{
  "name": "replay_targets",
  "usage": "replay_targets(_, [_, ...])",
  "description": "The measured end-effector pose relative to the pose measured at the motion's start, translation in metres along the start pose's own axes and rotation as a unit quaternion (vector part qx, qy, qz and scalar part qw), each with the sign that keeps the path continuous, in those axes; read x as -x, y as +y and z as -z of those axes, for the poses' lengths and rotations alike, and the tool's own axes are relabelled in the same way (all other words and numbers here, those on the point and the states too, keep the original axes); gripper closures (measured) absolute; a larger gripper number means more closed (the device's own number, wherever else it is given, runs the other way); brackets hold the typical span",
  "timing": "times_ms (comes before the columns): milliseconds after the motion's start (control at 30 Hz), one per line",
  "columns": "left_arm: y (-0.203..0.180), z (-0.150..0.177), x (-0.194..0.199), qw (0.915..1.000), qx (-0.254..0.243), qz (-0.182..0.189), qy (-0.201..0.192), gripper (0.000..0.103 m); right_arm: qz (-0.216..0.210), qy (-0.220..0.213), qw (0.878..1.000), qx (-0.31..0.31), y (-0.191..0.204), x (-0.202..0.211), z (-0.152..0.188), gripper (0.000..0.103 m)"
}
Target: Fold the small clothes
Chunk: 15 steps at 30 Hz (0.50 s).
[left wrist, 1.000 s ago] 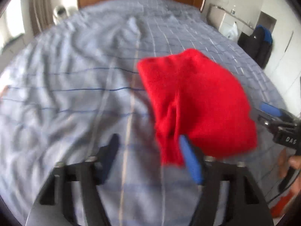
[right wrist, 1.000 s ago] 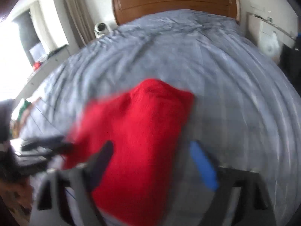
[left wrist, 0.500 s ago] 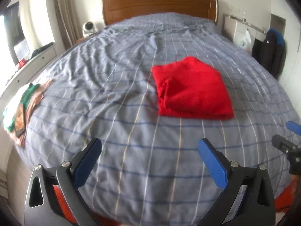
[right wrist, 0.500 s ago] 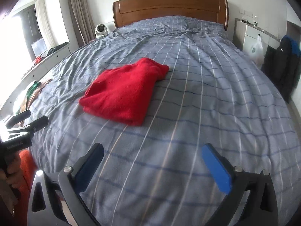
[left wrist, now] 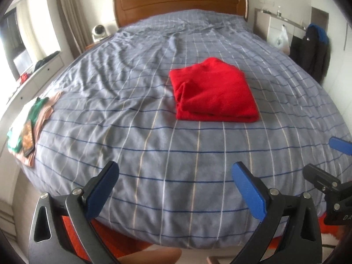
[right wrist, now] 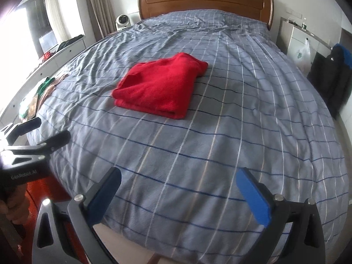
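A red garment [left wrist: 212, 90] lies folded into a rectangle in the middle of the bed; it also shows in the right wrist view [right wrist: 159, 84]. My left gripper [left wrist: 176, 186] is open and empty, held back over the foot edge of the bed, well short of the garment. My right gripper [right wrist: 179, 190] is open and empty, also back over the foot edge. Each gripper shows at the edge of the other's view: the right one [left wrist: 330, 171] and the left one [right wrist: 37, 133].
The bed has a grey-blue checked cover [left wrist: 140, 114] and a wooden headboard [left wrist: 180, 0]. A pile of green, white and pink clothes [left wrist: 28, 121] lies at the bed's left edge. A white cabinet [left wrist: 272, 30] and dark jacket [left wrist: 316, 50] stand at the right.
Both grippers let go of the red garment and pulled back to the foot of the bed. The garment now lies flat and folded on the cover.
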<state>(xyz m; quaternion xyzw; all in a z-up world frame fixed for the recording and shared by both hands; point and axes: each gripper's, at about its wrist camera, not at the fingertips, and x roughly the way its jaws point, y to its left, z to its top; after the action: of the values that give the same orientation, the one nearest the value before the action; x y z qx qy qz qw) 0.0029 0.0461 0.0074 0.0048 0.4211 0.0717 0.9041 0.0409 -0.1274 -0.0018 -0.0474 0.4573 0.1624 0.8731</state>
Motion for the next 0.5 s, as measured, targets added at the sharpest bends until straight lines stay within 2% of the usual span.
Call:
replay_targets(333, [0.003,0.0,0.011,0.9998,-0.019,0.002,-0.003,0.0,0.0,-0.02,1.0,0.018,0.015,0.015,-0.004,0.001])
replay_targets(400, [0.005,0.0,0.015,0.9993,-0.035,-0.006,-0.009,0.0,-0.013,-0.006,0.999,0.044,0.017,0.015,-0.003,0.001])
replay_targets(500, [0.008,0.001,0.022,0.9984,-0.052,-0.013,-0.017,0.0,0.012,0.009,0.993,0.113,0.023,0.021,0.002,0.001])
